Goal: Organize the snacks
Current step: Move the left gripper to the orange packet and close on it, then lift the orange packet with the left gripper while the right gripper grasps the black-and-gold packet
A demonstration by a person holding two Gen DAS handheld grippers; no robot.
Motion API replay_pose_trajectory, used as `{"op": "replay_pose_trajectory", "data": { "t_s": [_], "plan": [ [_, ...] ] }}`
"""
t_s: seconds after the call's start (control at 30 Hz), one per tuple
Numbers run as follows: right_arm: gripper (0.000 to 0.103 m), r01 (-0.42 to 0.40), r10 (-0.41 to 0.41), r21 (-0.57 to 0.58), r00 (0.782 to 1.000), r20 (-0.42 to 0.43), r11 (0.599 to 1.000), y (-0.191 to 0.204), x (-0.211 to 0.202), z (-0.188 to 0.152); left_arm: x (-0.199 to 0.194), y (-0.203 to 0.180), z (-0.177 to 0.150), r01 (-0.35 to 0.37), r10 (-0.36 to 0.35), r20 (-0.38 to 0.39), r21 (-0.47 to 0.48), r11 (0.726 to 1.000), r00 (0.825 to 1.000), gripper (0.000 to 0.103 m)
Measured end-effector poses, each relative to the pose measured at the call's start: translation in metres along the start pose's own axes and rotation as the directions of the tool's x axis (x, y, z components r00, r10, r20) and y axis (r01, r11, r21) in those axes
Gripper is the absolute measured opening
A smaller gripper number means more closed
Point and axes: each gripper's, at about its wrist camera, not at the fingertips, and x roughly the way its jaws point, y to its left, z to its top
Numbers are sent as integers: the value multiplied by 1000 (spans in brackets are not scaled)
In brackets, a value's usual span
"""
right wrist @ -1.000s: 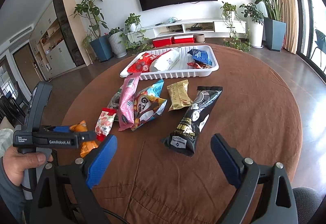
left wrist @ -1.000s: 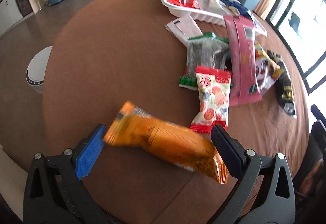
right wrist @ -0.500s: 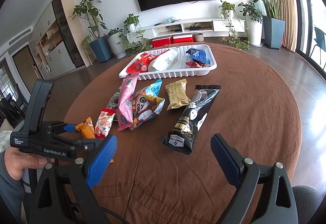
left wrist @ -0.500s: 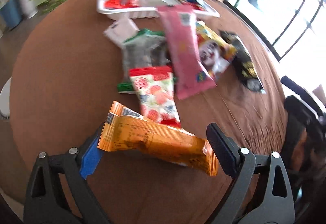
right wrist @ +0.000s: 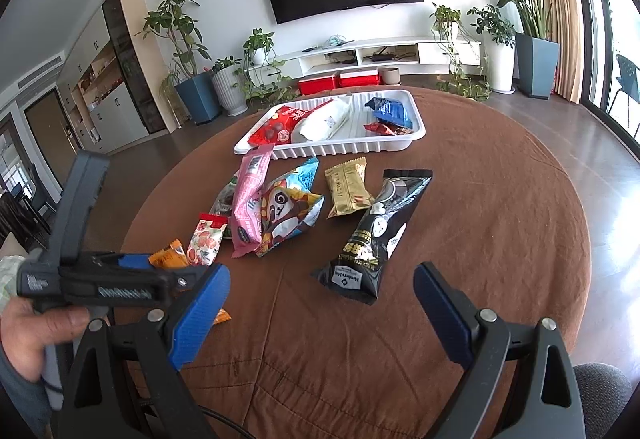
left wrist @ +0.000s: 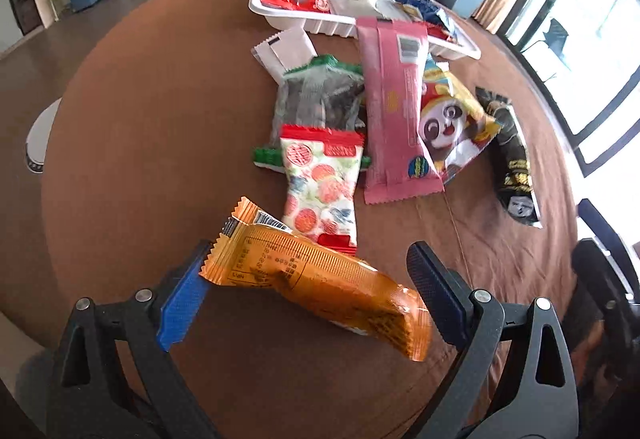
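Note:
My left gripper [left wrist: 308,291] is open, its jaws standing on either side of a long orange snack packet [left wrist: 320,279] that lies on the brown table; the packet's ends reach both pads. A white tray [left wrist: 288,17] at the far side holds several snacks. Loose packets lie between: red-and-white [left wrist: 320,187], pink [left wrist: 394,111], panda bag [left wrist: 452,119], green [left wrist: 320,99], black [left wrist: 514,163]. My right gripper [right wrist: 320,315] is open and empty above the near table edge, just short of the black packet [right wrist: 376,231]. The tray [right wrist: 340,151] and a gold packet [right wrist: 346,187] show there too.
The left gripper tool [right wrist: 100,279] and the hand holding it sit at the left of the right wrist view. A white round object [left wrist: 40,135] stands on the floor left of the table. Potted plants, a TV and cabinets line the room.
The left gripper swung its view back and forth over the table while the orange packet stayed between its jaws. The right gripper barely moved.

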Motion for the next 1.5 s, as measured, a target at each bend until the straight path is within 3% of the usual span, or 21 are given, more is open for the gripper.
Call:
{"op": "replay_pose_trajectory", "data": {
  "t_s": [0.1, 0.23, 0.37, 0.5, 0.7, 1.0, 1.07, 1.1, 1.13, 1.23, 1.37, 1.47, 1.5],
  "plan": [
    [95, -1, 1, 0, 1000, 6, 1000, 0, -1, 0, 1, -6, -6, -23, 22, 21, 29, 999, 1000, 94],
    [95, 2, -2, 12, 1000, 6, 1000, -3, -2, 1, -2, 1, -7, 5, -6, 46, 20, 1000, 999, 73],
    [95, 7, -7, 23, 1000, 7, 1000, -6, -4, 1, -4, 6, -7, 9, -11, 53, 51, 999, 999, 63],
    [95, 7, -8, 21, 1000, 7, 1000, -6, -5, 0, -7, 9, -6, 38, -42, 48, 85, 996, 998, 61],
    [95, 9, -9, 24, 1000, -5, 1000, -6, -4, -1, -13, 15, -1, 6, -17, 58, 186, 983, 998, 61],
    [95, 28, -27, 38, 1000, -15, 999, -12, -3, 1, -17, 23, -4, 92, -102, 48, 174, 980, 994, 45],
    [95, 44, -43, 46, 999, -18, 998, -16, -3, 4, -18, 22, -6, 100, -111, 59, 167, 981, 992, 40],
    [95, 54, -53, 56, 998, -20, 997, -20, -3, 7, -20, 22, -5, 110, -121, 63, 162, 981, 991, 28],
    [95, 62, -61, 61, 998, -21, 996, -23, -2, 9, -21, 23, -4, 122, -133, 64, 156, 980, 989, 24],
    [95, 107, -103, 76, 993, -53, 991, -33, 5, 17, -26, 27, -3, 129, -140, 72, 142, 981, 988, 24],
    [95, 118, -104, 132, 988, -112, 984, -47, 19, 24, -17, 29, -5, 140, -145, 21, 138, 980, 989, 24],
    [95, 114, -99, 138, 988, -116, 984, -47, 21, 22, -15, 26, -7, 111, -114, 15, 134, 985, 993, 31],
    [95, 111, -95, 133, 988, -117, 985, -45, 21, 20, -15, 26, -7, 106, -109, 18, 125, 987, 994, 39]
  ]
}}
